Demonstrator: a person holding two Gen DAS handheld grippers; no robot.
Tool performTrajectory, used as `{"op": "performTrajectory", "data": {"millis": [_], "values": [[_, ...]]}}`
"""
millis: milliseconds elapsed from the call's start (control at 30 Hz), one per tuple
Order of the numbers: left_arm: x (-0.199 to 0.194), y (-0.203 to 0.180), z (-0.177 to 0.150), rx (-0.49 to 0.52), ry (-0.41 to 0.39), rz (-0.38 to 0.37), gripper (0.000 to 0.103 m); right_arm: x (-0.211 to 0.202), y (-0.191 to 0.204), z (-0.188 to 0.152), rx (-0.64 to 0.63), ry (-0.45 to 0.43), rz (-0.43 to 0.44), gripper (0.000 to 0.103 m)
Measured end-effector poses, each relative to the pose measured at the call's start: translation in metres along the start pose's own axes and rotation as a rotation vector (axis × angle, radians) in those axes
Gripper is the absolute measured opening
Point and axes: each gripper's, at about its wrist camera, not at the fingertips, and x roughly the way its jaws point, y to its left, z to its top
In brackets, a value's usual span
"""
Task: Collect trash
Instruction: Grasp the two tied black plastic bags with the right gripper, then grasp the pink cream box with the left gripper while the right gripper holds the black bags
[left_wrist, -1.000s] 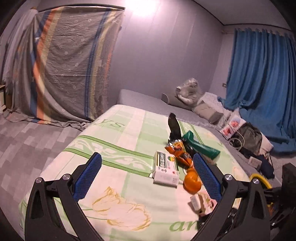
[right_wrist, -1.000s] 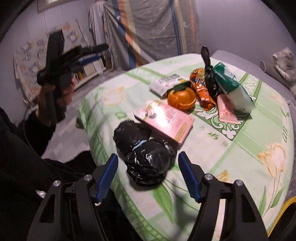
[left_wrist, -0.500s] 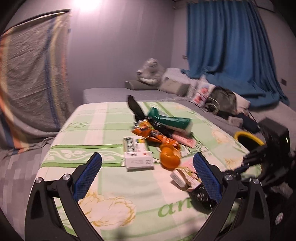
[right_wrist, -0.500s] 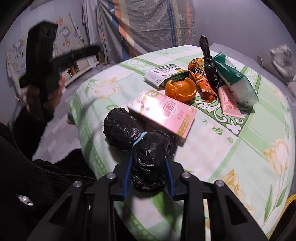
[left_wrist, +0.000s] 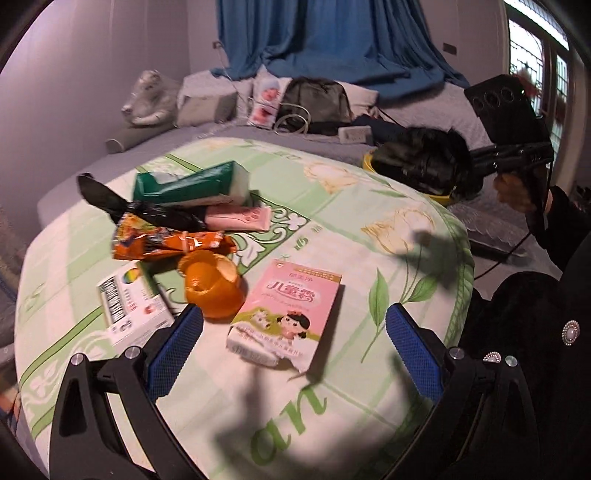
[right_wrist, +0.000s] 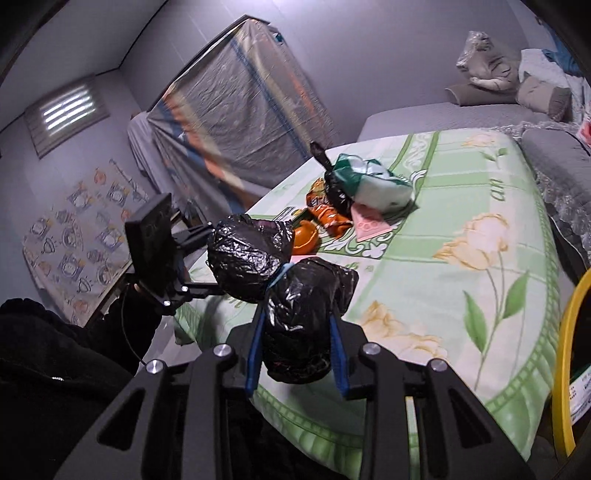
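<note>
On the bed's green floral blanket (left_wrist: 369, 206) most trash remains: pink box (left_wrist: 291, 310), orange peel (left_wrist: 212, 288), wrappers (left_wrist: 166, 243). The right hand-held gripper (right_wrist: 297, 354) pinches the black bag (right_wrist: 295, 306), lifted near the yellow bin (right_wrist: 565, 350); the left hand-held gripper (left_wrist: 293, 347) is spread, empty.

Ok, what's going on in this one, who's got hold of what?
A person is clearing litter off a green floral blanket with two handheld grippers. The right gripper has its jaws clamped on a knotted black trash bag and holds it off the blanket, next to a yellow bin. The left gripper is open and empty, pointing at a pink box. An orange cup, wrappers and other packets lie uncollected.
</note>
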Motion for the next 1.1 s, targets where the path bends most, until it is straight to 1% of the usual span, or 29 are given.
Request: {"op": "performTrajectory", "data": {"millis": [133,233,300,467,667,733,767,800,867,933,1067,1100], "values": [[0.026,0.005,0.007,0.026,0.057,-0.051,0.095,-0.005,-0.004,0.003,0.017,-0.024,-0.003,0.029],[0.038,0.011,0.008,0.011,0.091,-0.106,0.095,-0.003,-0.006,0.004,0.022,-0.029,0.001,0.029],[0.044,0.015,0.008,-0.004,0.111,-0.125,0.095,-0.005,-0.006,0.001,0.031,-0.031,0.013,0.029],[0.052,0.027,0.006,-0.047,0.125,-0.142,0.095,-0.004,-0.011,-0.002,0.053,-0.034,0.018,0.029],[0.052,0.022,0.005,-0.02,0.137,-0.131,0.094,-0.005,-0.013,0.0,0.067,-0.039,0.016,0.029],[0.054,0.021,0.004,-0.016,0.149,-0.132,0.087,-0.005,-0.013,0.0,0.071,-0.041,0.014,0.029],[0.055,0.02,0.004,-0.009,0.16,-0.131,0.076,-0.005,-0.013,0.0,0.071,-0.042,0.014,0.029],[0.057,0.019,0.003,-0.003,0.172,-0.126,0.071,-0.005,-0.013,0.0,0.071,-0.043,0.013,0.029],[0.062,0.017,0.001,0.011,0.195,-0.089,0.068,-0.007,-0.011,0.0,0.071,-0.046,0.012,0.029],[0.063,0.017,0.0,0.012,0.198,-0.085,0.068,-0.008,-0.009,0.0,0.075,-0.053,0.011,0.029],[0.05,0.02,0.003,-0.011,0.161,-0.096,0.06,-0.013,-0.009,0.0,0.078,-0.062,0.007,0.029],[0.045,0.021,0.004,-0.019,0.147,-0.095,0.06,-0.014,-0.009,0.0,0.079,-0.063,0.007,0.029]]}}
